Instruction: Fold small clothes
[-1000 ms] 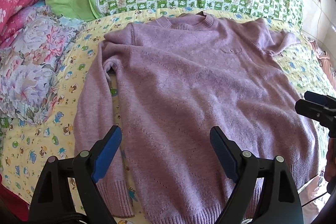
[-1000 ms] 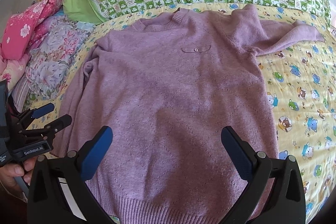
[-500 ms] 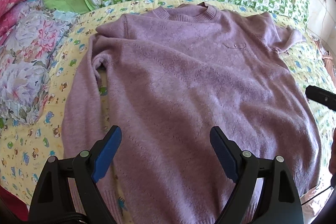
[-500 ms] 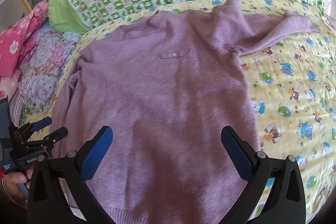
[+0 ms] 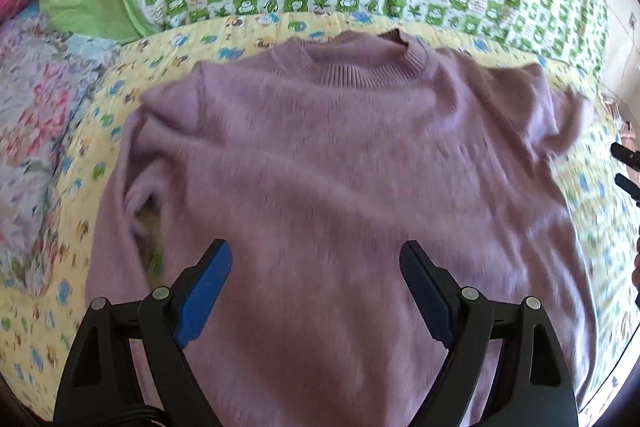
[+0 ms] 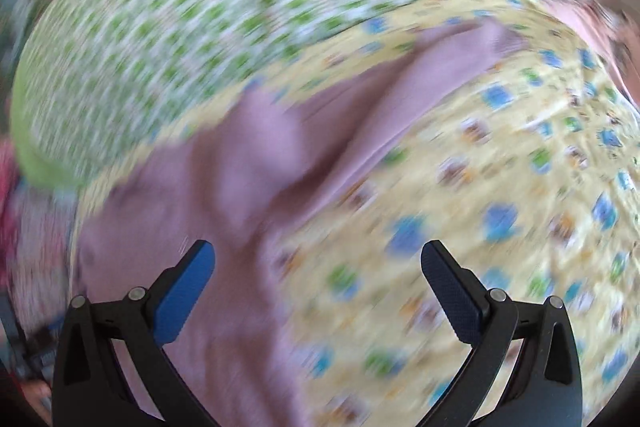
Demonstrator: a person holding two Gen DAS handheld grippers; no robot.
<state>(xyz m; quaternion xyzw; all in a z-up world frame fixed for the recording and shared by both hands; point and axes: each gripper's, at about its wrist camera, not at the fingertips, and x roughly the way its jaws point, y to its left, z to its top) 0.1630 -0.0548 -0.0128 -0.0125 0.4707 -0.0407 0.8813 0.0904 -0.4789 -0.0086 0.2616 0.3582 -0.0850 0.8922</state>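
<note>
— Both pairs of jaws gape, holding nothing: the left gripper (image 5: 316,273) hangs over the lilac sweater (image 5: 340,179), mid-frame on the cartoon-print sheet (image 5: 72,311).

— And the right gripper (image 6: 318,273)?

— Blurred, above the sleeve (image 6: 432,67), upper right. I'd say folding hasn't begun; pinching that sleeve comes next.

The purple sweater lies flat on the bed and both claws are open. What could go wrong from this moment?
1. The right wrist view is heavily blurred, so the right claw seems to swing fast toward the outstretched sleeve; it may miss it or pinch the yellow quilt too.
2. The other sleeve lies bunched against the purple sweater; the left claw could grab two layers, giving a crooked fold.
</note>
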